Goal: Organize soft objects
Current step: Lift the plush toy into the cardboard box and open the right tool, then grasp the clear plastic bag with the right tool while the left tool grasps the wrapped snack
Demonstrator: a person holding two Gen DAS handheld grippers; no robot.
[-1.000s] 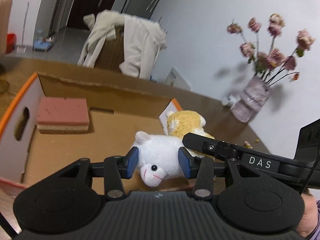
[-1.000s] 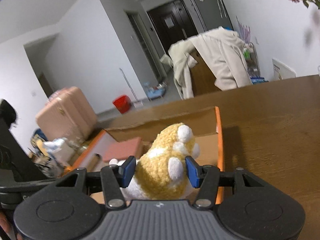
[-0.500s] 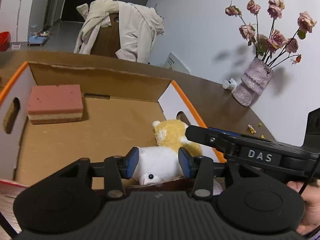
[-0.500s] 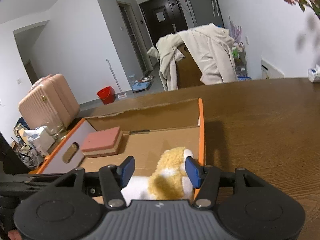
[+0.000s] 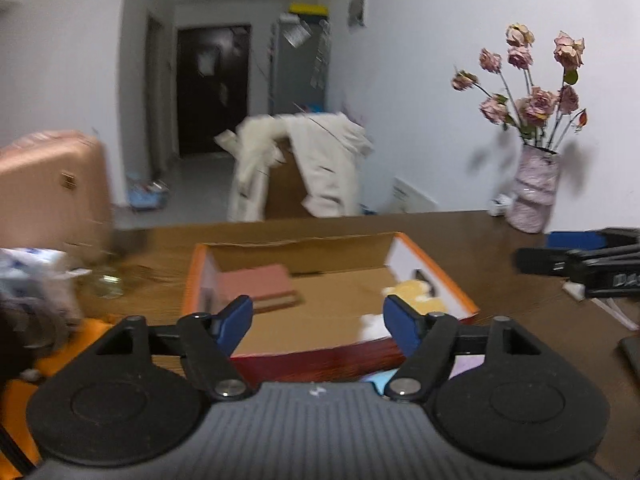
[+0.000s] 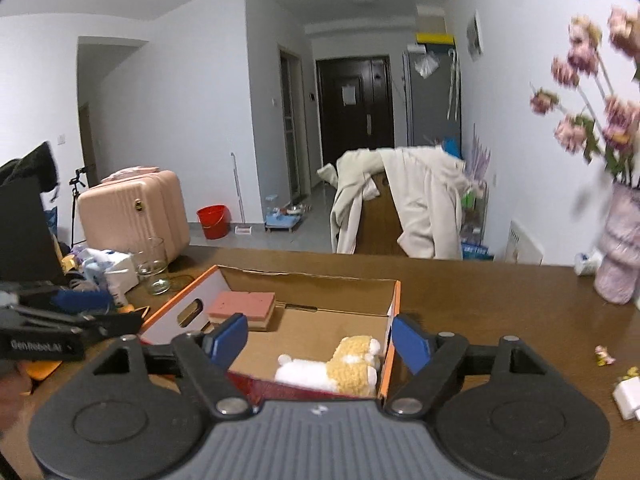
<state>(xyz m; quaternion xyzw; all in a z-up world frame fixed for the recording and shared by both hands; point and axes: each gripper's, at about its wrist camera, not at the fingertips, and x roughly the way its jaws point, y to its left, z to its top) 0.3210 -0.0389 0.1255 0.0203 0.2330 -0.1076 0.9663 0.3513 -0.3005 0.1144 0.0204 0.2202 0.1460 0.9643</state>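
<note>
one plush toy (image 6: pixel 340 368) beyond open jaws

The box (image 6: pixel 394 300) floor lies bare between the sponge (image 6: pixel 244 305) and the plush toys (image 6: pixel 340 368).

Right hand-held gripper (image 6: pixel 318 338) opening, empty; 2 plush toys (image 6: pixel 332 368) in cardboard box (image 6: pixel 308 280).

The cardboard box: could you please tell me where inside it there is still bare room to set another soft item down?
In the cardboard box, the floor lies bare between the pink sponge at the back left and the plush toys crowding the front right corner.
</note>
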